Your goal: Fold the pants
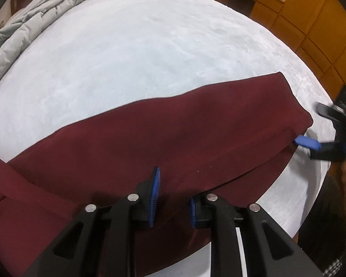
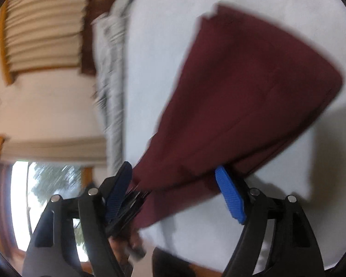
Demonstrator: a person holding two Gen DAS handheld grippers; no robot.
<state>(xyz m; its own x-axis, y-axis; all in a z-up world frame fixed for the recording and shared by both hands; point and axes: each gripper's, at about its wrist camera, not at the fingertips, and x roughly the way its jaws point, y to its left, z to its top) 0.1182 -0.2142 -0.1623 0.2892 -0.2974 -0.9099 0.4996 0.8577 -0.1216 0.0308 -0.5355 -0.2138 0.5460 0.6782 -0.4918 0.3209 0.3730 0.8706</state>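
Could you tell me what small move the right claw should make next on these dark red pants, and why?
Probably close the right claw on the near end of the dark red fabric pants. Its jaws stand open with that end lying between them, not pinched, while the left claw is shut on the pants' near edge on the pale grey bed cover.

Dark red pants on a pale blue-grey bed.

We see plain dark red pants (image 1: 163,133) with no pattern. Our bed cover (image 1: 136,53) is pale blue-grey, and the bunched blanket (image 1: 34,20) is light grey. Our left gripper (image 1: 173,198) and right gripper (image 2: 173,184) are black with bright blue pads (image 2: 229,195). The cupboards (image 1: 311,23) are orange-brown wood. The curtains (image 2: 43,30) are cream with stripes.
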